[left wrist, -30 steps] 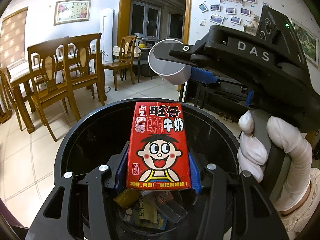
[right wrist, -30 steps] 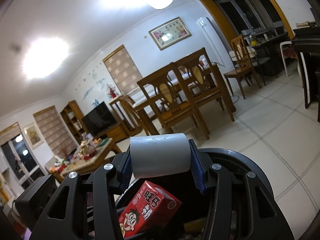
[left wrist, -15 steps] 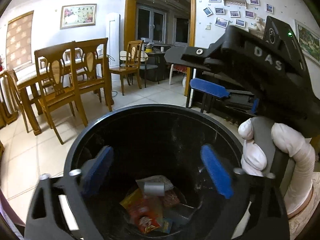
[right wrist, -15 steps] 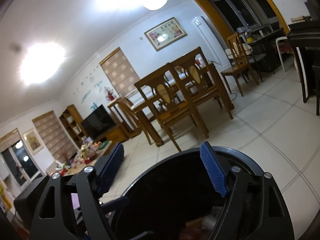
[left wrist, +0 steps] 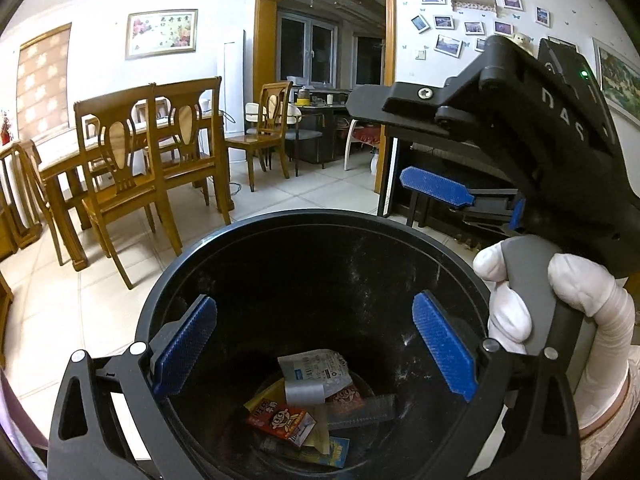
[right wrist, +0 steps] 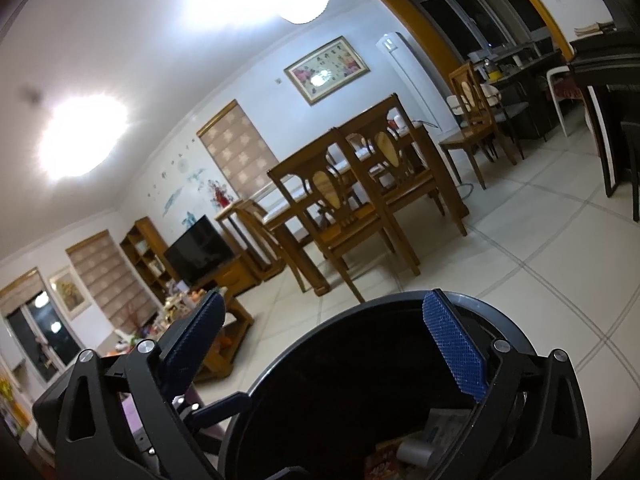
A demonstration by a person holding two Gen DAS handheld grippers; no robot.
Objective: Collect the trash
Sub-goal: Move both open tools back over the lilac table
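A black round trash bin (left wrist: 240, 248) stands on the tiled floor right below both grippers; it also shows in the right wrist view (right wrist: 360, 308). At its bottom lie a red milk carton (left wrist: 280, 424), a grey paper cup (left wrist: 306, 394) and several wrappers. The cup shows in the right wrist view (right wrist: 414, 452) too. My left gripper (left wrist: 314, 350) is open and empty above the bin's near rim. My right gripper (right wrist: 332, 346) is open and empty over the bin's right side; it appears in the left wrist view (left wrist: 408, 148), held by a white-gloved hand.
A wooden dining table with chairs (left wrist: 132, 168) stands behind the bin on the left. A dark piano (left wrist: 460, 192) is at the right. A doorway (left wrist: 320, 80) opens at the back. A TV (right wrist: 198, 250) and a cluttered coffee table (right wrist: 188, 320) are at the far left.
Both grippers opened. The red milk carton dropped from my left gripper and the grey cup from my right one; both now lie at the bin's bottom.
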